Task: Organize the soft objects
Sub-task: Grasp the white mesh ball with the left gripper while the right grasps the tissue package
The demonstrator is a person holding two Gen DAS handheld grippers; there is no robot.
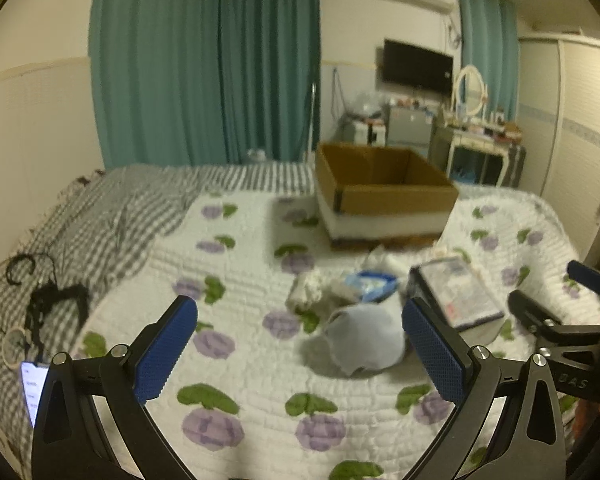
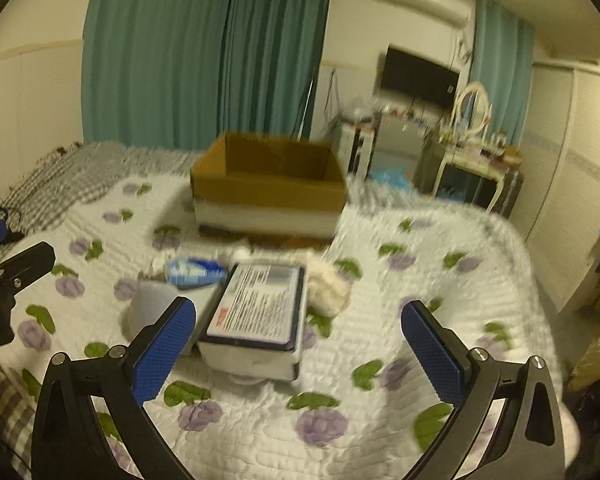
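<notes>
Soft things lie in a pile on the flowered quilt (image 1: 240,364): a pale blue cloth (image 1: 366,340), a white fluffy item (image 1: 306,290), a blue-and-white packet (image 1: 370,282) and a flat wrapped pack with a printed label (image 1: 456,290). An open cardboard box (image 1: 384,190) stands behind them. My left gripper (image 1: 300,354) is open and empty, above the quilt just short of the pale blue cloth. My right gripper (image 2: 298,354) is open and empty, close over the labelled pack (image 2: 256,312). The box (image 2: 268,184), the packet (image 2: 194,272) and a cream fluffy item (image 2: 330,288) also show in the right wrist view.
A grey checked blanket (image 1: 112,216) covers the bed's left side, with black cables (image 1: 48,300) and a lit phone (image 1: 34,390) on it. Green curtains (image 1: 204,60), a dressing table (image 1: 480,140) and a wardrobe (image 1: 572,120) stand beyond the bed.
</notes>
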